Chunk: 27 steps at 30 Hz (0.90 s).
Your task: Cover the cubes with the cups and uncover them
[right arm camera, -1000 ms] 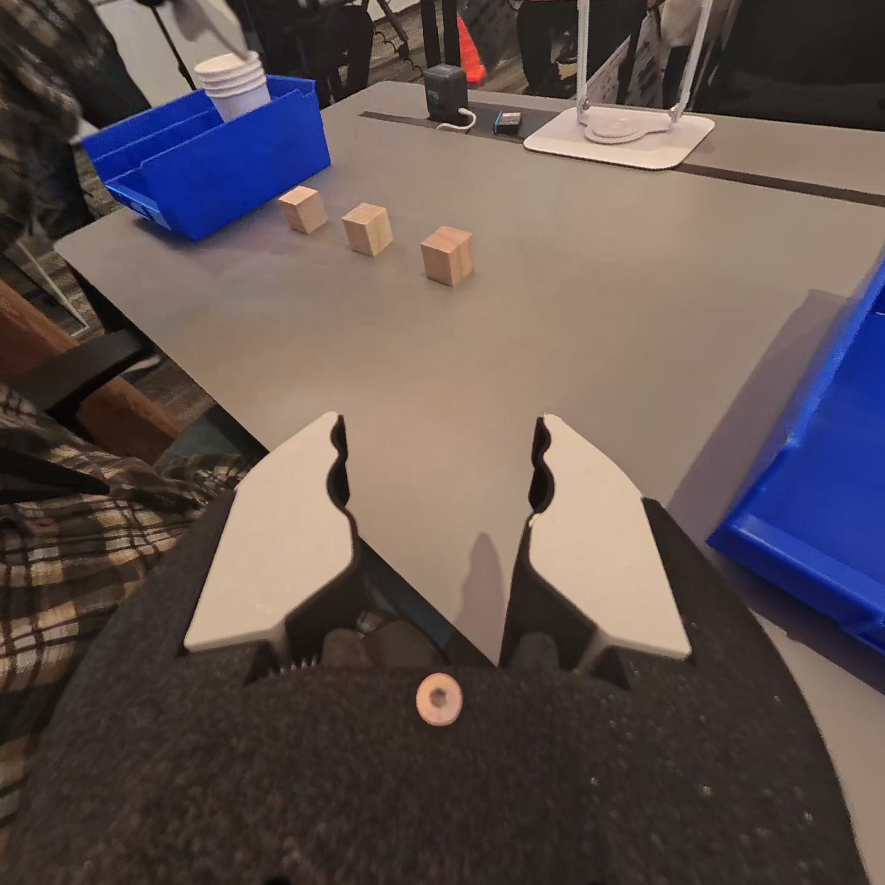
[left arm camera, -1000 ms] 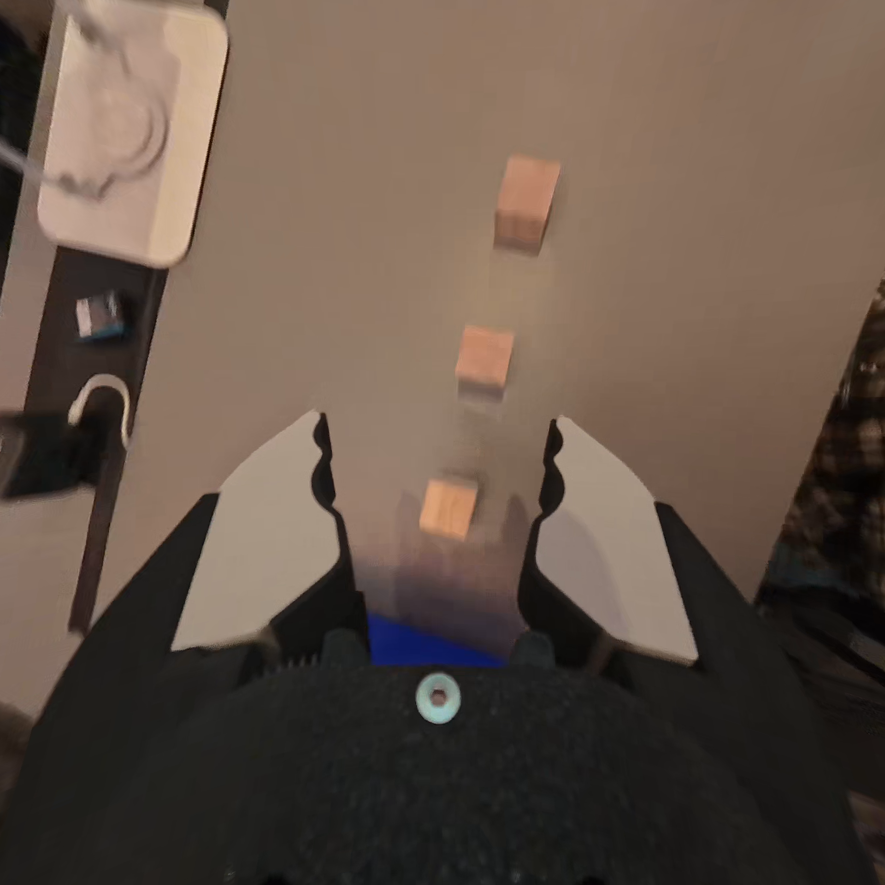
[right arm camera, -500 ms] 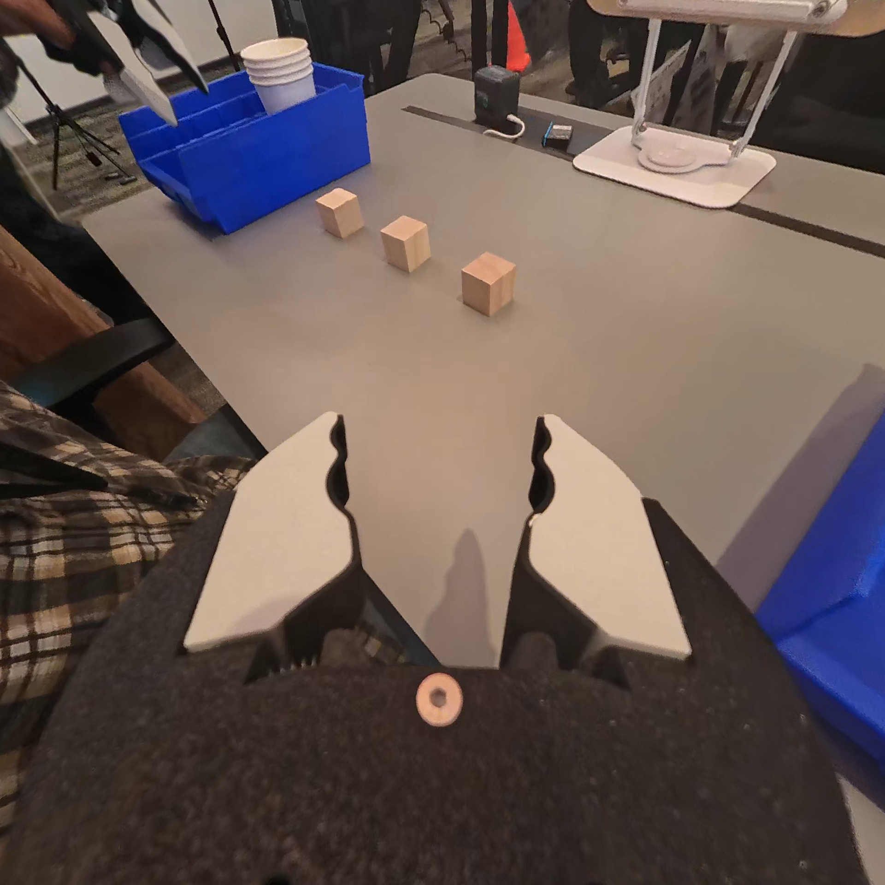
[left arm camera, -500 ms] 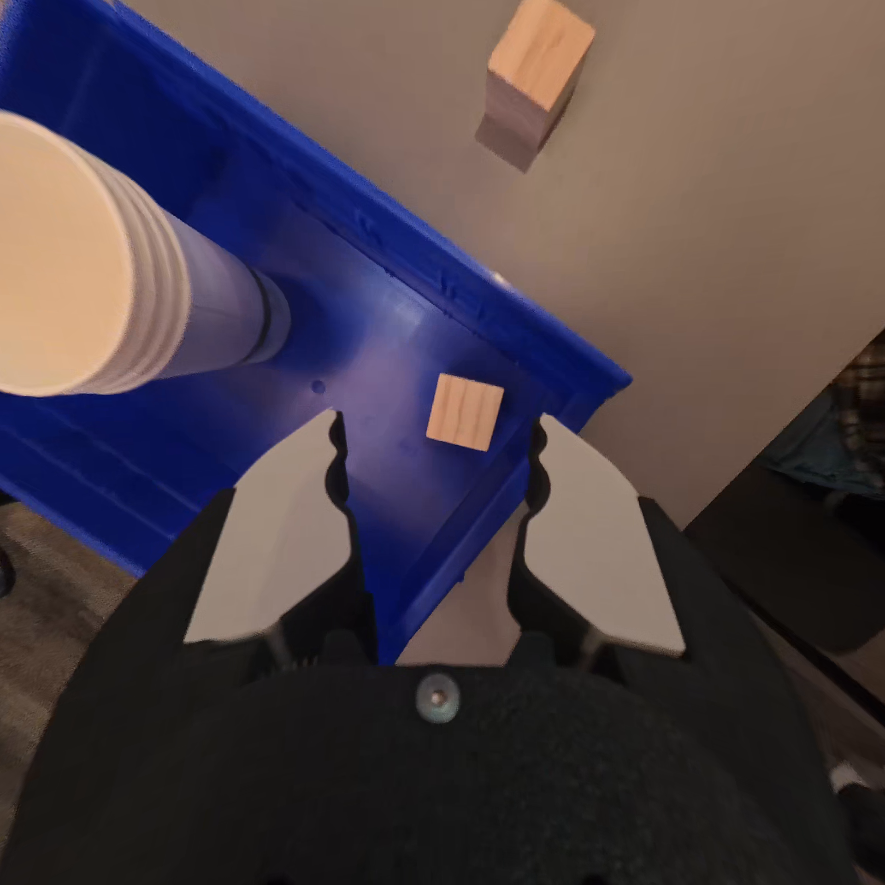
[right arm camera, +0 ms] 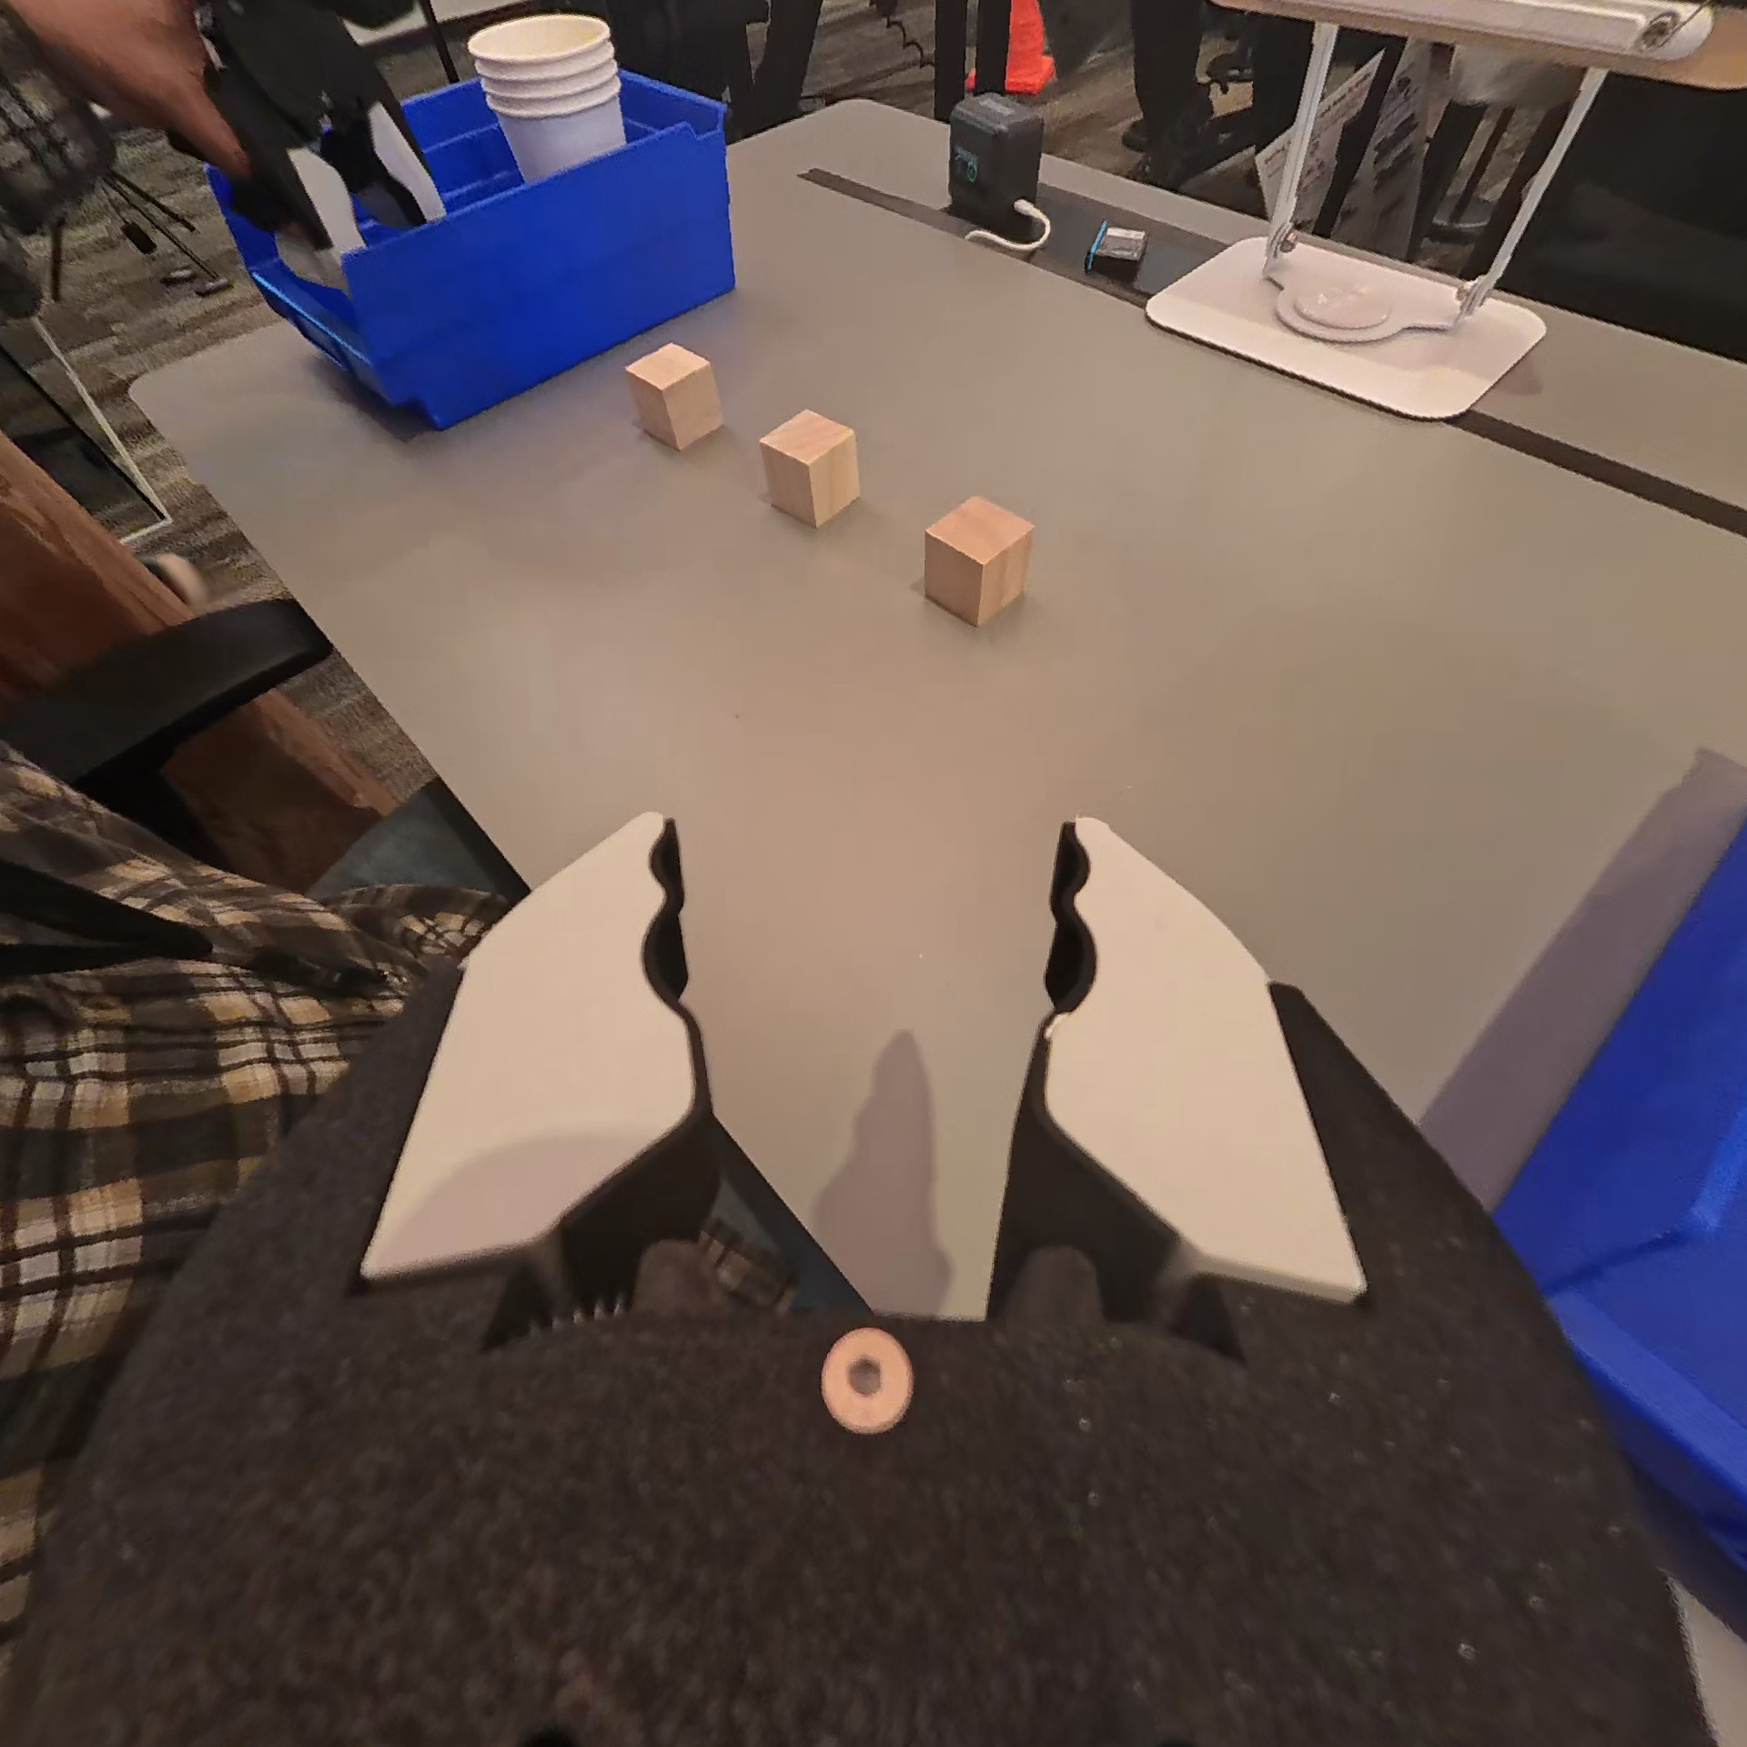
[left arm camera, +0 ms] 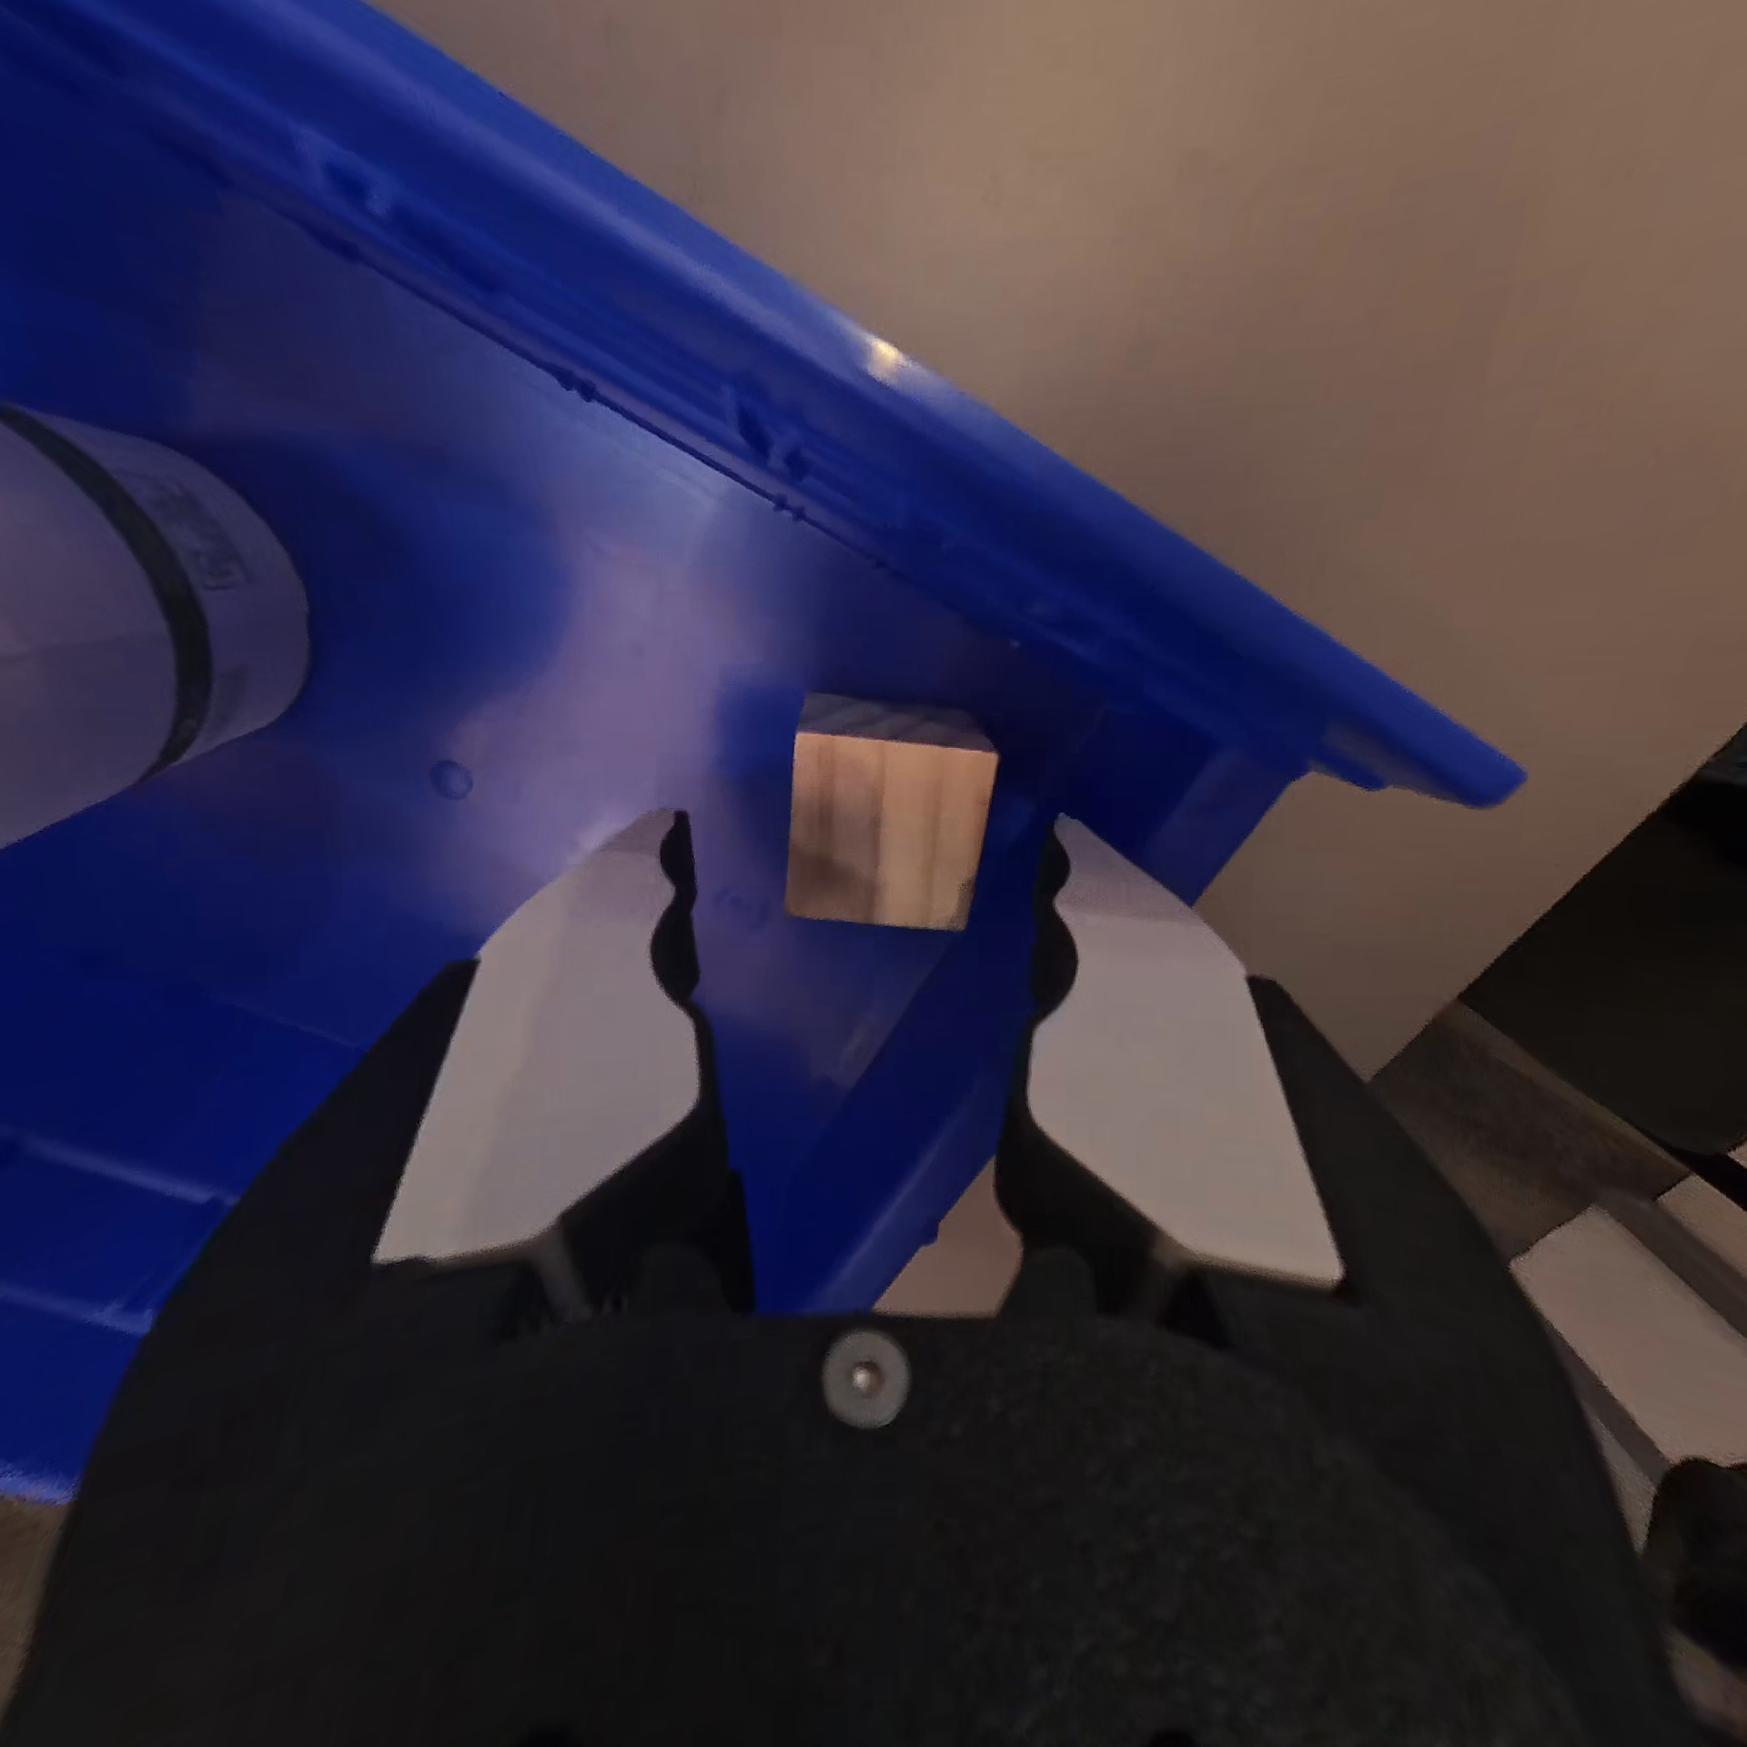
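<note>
Three wooden cubes stood in a slanting row on the grey table [right arm camera: 1229,756]: the nearest cube [right arm camera: 977,561], the middle cube [right arm camera: 809,465] and the far cube [right arm camera: 673,393], each well apart from its neighbour, spacing that looked meant to let a cup drop over each without fouling the next. None was covered. The stack of white paper cups [right arm camera: 553,95] stood upright inside the blue bin [right arm camera: 529,274] at the table's far left corner, just beyond the far cube.

Left gripper [left arm camera: 865,832] was lowered into that bin, jaws apart and holding nothing. A fourth cube [left arm camera: 889,832] lay on the bin floor between its fingertips, touching neither as far as could be told. Judged: the approach was lined up on this loose cube, not on the cups, whose base [left arm camera: 142,614] sat off to the left.

Right gripper [right arm camera: 870,832] hung low over the near table edge, jaws apart and empty, seemingly waiting its turn. A second blue bin [right arm camera: 1645,1182] lay to its right.

Poorly seen: the left wrist view was motion-blurred, so the bin cube's edges smeared. The cup stack was cropped there to its foot. From the right wrist view the bin wall hid the left gripper's tips and the fourth cube. The second bin ran off frame, contents unseen.
</note>
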Each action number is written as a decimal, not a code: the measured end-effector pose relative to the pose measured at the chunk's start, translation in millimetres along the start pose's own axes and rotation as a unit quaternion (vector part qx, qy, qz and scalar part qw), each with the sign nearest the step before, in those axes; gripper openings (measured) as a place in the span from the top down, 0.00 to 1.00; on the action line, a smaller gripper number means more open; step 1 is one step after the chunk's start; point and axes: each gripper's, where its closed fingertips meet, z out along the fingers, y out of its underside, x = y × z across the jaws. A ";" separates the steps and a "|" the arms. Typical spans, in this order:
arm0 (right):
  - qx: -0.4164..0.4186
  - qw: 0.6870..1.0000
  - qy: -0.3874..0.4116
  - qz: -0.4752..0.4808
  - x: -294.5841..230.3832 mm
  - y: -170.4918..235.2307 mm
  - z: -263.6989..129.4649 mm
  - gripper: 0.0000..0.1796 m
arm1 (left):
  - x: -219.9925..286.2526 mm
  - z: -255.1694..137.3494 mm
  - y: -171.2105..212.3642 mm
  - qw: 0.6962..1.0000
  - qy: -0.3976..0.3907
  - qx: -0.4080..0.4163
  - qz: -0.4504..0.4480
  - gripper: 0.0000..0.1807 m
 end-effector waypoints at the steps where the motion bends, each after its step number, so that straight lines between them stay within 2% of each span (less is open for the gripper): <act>1: 0.000 1.000 0.000 0.000 -0.2 -0.2 0.0 0.59 | -0.9 4.1 1.9 1.000 -0.001 -0.009 0.002 0.63; 3: 0.000 1.000 0.000 0.001 0.3 0.0 -0.5 0.59 | -0.6 12.6 7.0 1.000 0.002 -0.030 0.006 0.67; 4: 0.001 1.000 0.001 0.001 0.8 0.1 -0.8 0.59 | 2.6 16.5 9.7 0.999 0.014 -0.040 0.009 0.74; 7: 0.004 1.000 0.002 0.004 1.7 0.9 -2.2 0.59 | -1.9 10.0 11.3 0.999 0.009 -0.044 -0.002 0.76; 11: 0.005 1.000 0.001 0.009 3.4 6.2 -2.6 0.59 | -19.7 -43.5 -4.1 0.999 -0.017 0.011 -0.045 0.76; 13: 0.008 1.000 -0.001 0.012 4.5 8.6 -2.4 0.59 | -28.1 -79.2 -27.2 0.996 -0.046 0.047 -0.052 0.76; 16: 0.012 1.000 -0.004 0.019 7.0 13.0 -2.1 0.59 | -17.6 -119.9 -95.5 0.992 -0.067 0.098 -0.030 0.76; 19: 0.014 1.000 -0.005 0.027 9.6 18.6 -4.0 0.59 | 15.1 -131.1 -185.6 0.990 -0.071 0.114 0.040 0.76; 23: 0.014 0.999 0.007 0.035 14.0 28.4 -15.8 0.59 | 62.2 -115.7 -301.8 0.983 -0.058 0.121 0.123 0.76; 27: 0.024 0.998 0.029 0.051 22.7 38.6 -37.6 0.59 | 109.9 -71.2 -390.7 0.974 -0.016 0.115 0.194 0.76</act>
